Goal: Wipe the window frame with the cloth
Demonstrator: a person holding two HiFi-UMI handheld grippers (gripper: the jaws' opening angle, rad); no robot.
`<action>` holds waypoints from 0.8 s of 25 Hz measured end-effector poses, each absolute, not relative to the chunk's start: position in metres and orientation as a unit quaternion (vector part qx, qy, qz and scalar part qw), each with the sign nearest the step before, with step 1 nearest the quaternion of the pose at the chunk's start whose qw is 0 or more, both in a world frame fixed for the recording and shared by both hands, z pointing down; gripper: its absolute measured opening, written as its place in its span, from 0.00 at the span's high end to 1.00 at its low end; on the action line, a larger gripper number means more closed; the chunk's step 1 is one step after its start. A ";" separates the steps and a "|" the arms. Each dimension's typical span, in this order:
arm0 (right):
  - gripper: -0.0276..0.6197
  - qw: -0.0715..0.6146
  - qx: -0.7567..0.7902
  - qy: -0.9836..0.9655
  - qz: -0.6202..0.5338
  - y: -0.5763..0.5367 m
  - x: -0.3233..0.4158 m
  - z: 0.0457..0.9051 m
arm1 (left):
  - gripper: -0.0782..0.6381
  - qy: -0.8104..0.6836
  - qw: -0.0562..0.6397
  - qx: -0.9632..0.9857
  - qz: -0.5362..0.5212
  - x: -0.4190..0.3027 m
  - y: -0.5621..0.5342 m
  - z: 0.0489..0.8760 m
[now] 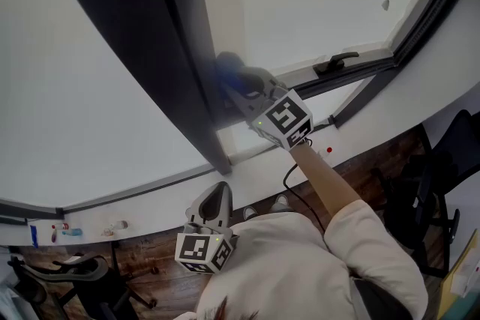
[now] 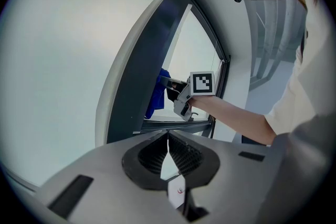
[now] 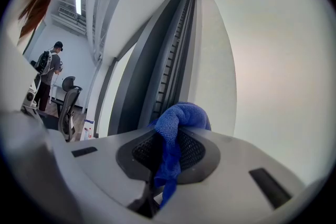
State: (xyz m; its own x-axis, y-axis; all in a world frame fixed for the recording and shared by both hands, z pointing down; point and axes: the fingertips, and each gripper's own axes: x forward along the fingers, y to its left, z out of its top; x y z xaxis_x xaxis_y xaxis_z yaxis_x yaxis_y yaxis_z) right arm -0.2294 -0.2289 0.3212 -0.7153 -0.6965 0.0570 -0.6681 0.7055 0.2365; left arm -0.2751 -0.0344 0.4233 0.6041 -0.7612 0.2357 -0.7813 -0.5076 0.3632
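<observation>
The right tool (image 3: 174, 140) is clamping a blue microfibre cloth (image 3: 180, 115) between its ribbed black pads (image 3: 197, 152). Its jaws are shut on a fold, so a rounded wad is bulging forward past the tips while a loose tail is hanging down behind. That bunched front appears to be serving as the wiping face, sparing the paint from hard plastic.

In the head view the wad is pressing against the dark grey upright window frame (image 1: 180, 64), low down near where it meets the white sill (image 1: 135, 202). The person's arm (image 1: 322, 180) is reaching forward across the sill to hold it there. The wipe is judged to be under way on the lower stretch of the upright; how much has been covered cannot be told.

The left tool (image 2: 168, 150) is gripping nothing, its jaws pressed together. It is hanging near the person's body below the sill edge, seemingly parked out of the way since one tool is enough for the cloth.

A black window handle (image 1: 335, 62) is lying further right along the window's bottom edge, apart from the working tool.
</observation>
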 end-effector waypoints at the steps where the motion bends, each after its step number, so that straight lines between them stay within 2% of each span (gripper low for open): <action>1: 0.88 0.074 0.371 -0.921 -0.098 -0.229 -0.230 0.324 | 0.88 -0.444 0.221 0.868 0.022 -0.276 -0.034 0.423; 20: 0.88 0.107 0.371 -0.920 -0.071 -0.228 -0.230 0.366 | 0.88 -0.458 0.222 0.860 0.022 -0.279 -0.027 0.424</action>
